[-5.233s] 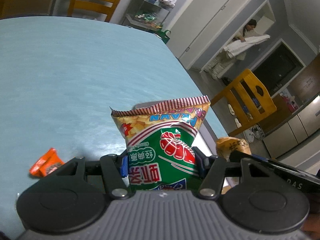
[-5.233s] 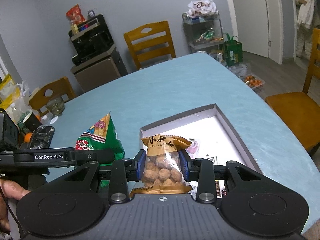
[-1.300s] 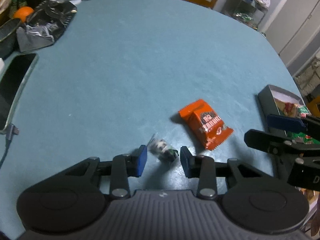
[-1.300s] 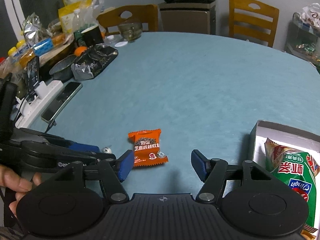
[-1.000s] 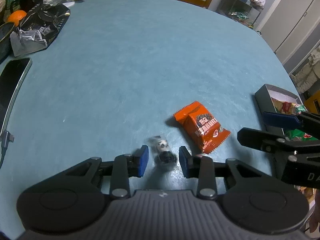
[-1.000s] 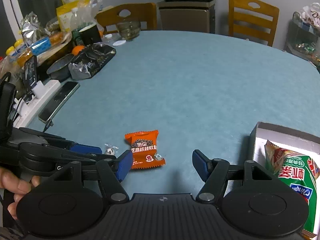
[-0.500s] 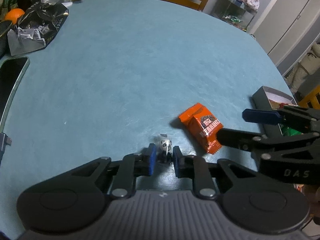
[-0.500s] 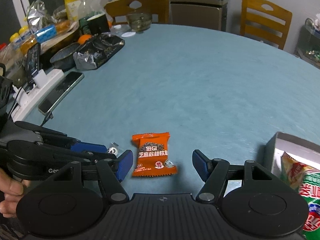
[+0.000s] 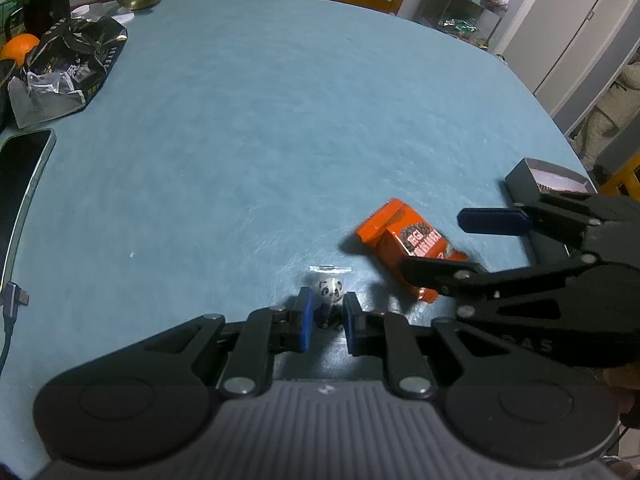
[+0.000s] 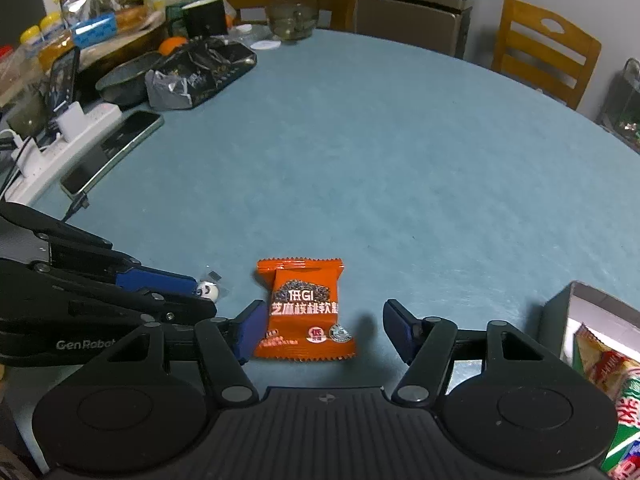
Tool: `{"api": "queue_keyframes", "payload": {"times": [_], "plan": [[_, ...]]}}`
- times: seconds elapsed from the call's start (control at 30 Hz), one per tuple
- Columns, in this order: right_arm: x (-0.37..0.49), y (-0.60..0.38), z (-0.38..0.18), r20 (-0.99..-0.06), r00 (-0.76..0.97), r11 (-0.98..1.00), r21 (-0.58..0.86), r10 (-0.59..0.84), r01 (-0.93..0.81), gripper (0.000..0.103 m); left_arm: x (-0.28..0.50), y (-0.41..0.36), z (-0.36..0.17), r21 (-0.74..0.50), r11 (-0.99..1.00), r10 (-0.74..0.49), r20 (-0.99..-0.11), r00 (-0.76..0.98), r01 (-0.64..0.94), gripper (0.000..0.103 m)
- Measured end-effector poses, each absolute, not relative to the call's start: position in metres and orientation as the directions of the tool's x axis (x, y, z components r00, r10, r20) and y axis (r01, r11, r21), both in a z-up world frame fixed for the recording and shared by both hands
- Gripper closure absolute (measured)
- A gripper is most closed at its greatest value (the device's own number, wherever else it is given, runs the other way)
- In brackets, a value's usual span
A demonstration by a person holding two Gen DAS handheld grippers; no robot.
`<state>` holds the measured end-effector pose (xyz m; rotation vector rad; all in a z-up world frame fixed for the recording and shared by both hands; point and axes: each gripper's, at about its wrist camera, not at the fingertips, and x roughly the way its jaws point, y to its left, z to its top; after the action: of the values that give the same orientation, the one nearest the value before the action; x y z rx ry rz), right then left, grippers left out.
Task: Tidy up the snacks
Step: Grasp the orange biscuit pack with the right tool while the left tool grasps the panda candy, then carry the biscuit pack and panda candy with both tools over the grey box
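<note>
One phone (image 10: pixel 112 152) beside clutter

Under my fingers spreads a pale blue counter (image 10: pixel 400 152). On it lie an orange snack packet (image 10: pixel 306 310), a small panda candy (image 9: pixel 329 289), an open box (image 10: pixel 560 316) at the right, a phone (image 10: pixel 112 152) and a crumpled black bag (image 10: pixel 200 70).

On the round blue-green table (image 10: pixel 400 152), the small clear-wrapped panda candy (image 9: pixel 329 289) lies just left of the orange foil snack packet (image 10: pixel 306 310). The open grey cardboard box (image 10: pixel 560 312) sits well to their right, with the green prawn-cracker bag (image 10: pixel 624 400) in it. A dark flat phone (image 10: pixel 112 152) lies far left, and the crumpled black foil bag (image 10: pixel 200 72) behind it.
</note>
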<state>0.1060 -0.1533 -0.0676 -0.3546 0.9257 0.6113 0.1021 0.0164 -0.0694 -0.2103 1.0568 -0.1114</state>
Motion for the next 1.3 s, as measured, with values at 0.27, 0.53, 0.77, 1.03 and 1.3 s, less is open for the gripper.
{"api": "queue_keyframes", "payload": {"times": [0.27,0.53,0.77,1.03,1.3], "plan": [[0.105,-0.141,-0.080,-0.844,0.429,0.738,-0.060,0.323,-0.672,0.055,0.099,0.014,-0.069,-0.203,0.979,-0.186,-0.853,0.488,0.019,0.090],[0.106,-0.139,-0.080,-0.842,0.426,0.721,-0.065,0.332,-0.690,0.058,0.097,0.010,-0.069,-0.179,0.983,-0.177,-0.854,0.489,0.044,0.090],[0.102,-0.143,-0.077,-0.838,0.424,0.723,-0.052,0.343,-0.689,0.066,0.096,0.006,-0.069,-0.153,0.986,-0.168,-0.854,0.493,0.072,0.090],[0.098,-0.169,-0.059,-0.810,0.450,0.783,0.018,0.376,-0.622,0.066,0.095,0.001,-0.069,-0.124,0.988,-0.151,-0.854,0.498,0.088,0.091],[0.084,-0.186,-0.044,-0.786,0.473,0.810,0.060,0.399,-0.584,0.066,0.096,0.000,-0.068,-0.110,0.988,-0.148,-0.858,0.492,0.106,0.092]]}}
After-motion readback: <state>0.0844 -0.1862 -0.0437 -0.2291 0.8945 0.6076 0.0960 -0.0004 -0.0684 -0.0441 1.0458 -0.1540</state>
